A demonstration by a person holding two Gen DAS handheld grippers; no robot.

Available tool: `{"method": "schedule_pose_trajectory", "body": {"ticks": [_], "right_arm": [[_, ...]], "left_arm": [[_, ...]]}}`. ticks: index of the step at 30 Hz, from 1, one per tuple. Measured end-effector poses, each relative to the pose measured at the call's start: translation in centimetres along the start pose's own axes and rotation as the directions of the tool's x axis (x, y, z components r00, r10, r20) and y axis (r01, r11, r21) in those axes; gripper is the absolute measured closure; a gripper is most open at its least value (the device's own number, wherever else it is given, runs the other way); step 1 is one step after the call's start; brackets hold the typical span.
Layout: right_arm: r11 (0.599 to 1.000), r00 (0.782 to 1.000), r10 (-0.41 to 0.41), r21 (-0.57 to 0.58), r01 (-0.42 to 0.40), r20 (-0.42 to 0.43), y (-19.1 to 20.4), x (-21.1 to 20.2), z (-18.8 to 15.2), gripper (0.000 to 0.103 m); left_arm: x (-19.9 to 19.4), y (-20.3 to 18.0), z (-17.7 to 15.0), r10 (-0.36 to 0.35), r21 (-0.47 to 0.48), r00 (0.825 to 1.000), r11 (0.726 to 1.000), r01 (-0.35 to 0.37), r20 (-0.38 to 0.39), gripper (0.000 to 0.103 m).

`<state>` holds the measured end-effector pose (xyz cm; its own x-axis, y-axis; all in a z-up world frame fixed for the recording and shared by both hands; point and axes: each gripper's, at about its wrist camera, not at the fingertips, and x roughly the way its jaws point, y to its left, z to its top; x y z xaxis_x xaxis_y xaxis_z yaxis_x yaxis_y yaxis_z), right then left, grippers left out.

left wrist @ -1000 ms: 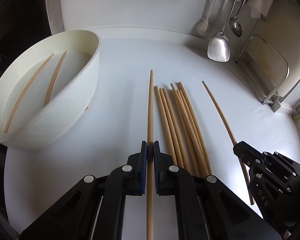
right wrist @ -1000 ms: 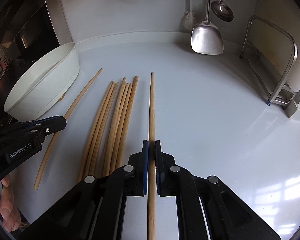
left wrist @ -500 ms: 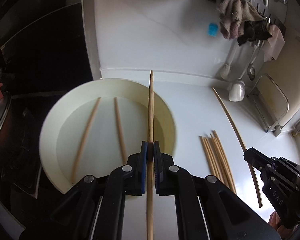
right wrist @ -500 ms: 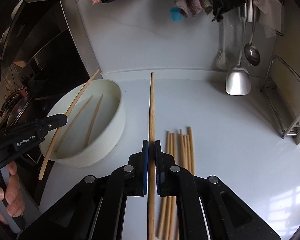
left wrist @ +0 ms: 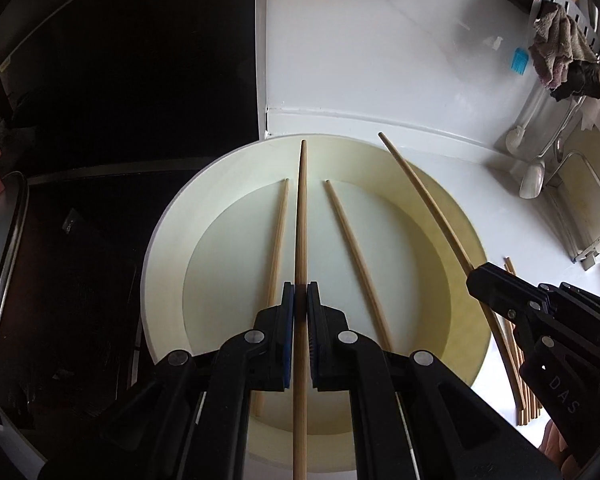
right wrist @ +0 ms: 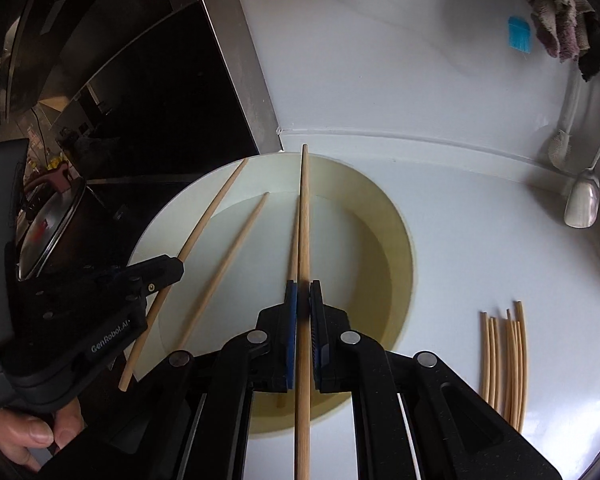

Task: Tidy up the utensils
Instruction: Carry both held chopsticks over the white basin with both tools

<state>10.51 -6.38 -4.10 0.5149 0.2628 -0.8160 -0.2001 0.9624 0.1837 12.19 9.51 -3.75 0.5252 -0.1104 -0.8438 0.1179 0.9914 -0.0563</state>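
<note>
Both grippers have swung in over the white bowl (left wrist: pixel 160 264) since half a second ago, and it now fills the middle of each view. Left gripper (left wrist: pixel 300 312) is clamped tight on a chopstick (left wrist: pixel 301 216), whose tip reaches to the bowl's far rim. Right gripper (right wrist: pixel 303 304) is pinched just as firmly on its own chopstick (right wrist: pixel 305 208), which points across the bowl to the back rim; from the left camera that same stick shows as a long curved line on the right. Two loose chopsticks (left wrist: pixel 278 240) lie flat on the bowl's floor, splayed apart, one either side of the left-held stick. Off to the right, on the white counter (right wrist: pixel 480 248), the remaining bundle of chopsticks (right wrist: pixel 504 356) lies side by side, well apart from the bowl. At the back wall a metal spatula (right wrist: pixel 582 204) hangs beside a ladle, with cloths above
</note>
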Motion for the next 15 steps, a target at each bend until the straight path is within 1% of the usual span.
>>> {"method": "schedule_pose_trajectory", "body": {"ticks": [3, 8, 13, 15], "right_arm": [[1.0, 0.999, -0.007, 0.009, 0.008, -0.049, 0.7, 2.2, 0.6, 0.097], [0.999, 0.992, -0.025, 0.029, 0.028, -0.121, 0.8, 5.3, 1.0, 0.097], [0.997, 0.985, -0.039, 0.062, 0.05, -0.168, 0.4, 7.4, 1.3, 0.097], [0.996, 0.984, -0.046, 0.061, 0.058, -0.174, 0.5, 7.6, 1.2, 0.097]], "left_arm": [[1.7, 0.8, 0.3, -0.007, 0.008, 0.999, 1.0, 0.008, -0.036, 0.096], [3.8, 1.3, 1.0, -0.015, 0.024, 0.998, 1.0, 0.017, -0.063, 0.096], [5.2, 1.9, 1.4, -0.022, 0.028, 0.995, 0.999, 0.025, -0.095, 0.096], [5.6, 2.1, 1.4, -0.023, 0.032, 0.994, 0.999, 0.026, -0.106, 0.096]]}}
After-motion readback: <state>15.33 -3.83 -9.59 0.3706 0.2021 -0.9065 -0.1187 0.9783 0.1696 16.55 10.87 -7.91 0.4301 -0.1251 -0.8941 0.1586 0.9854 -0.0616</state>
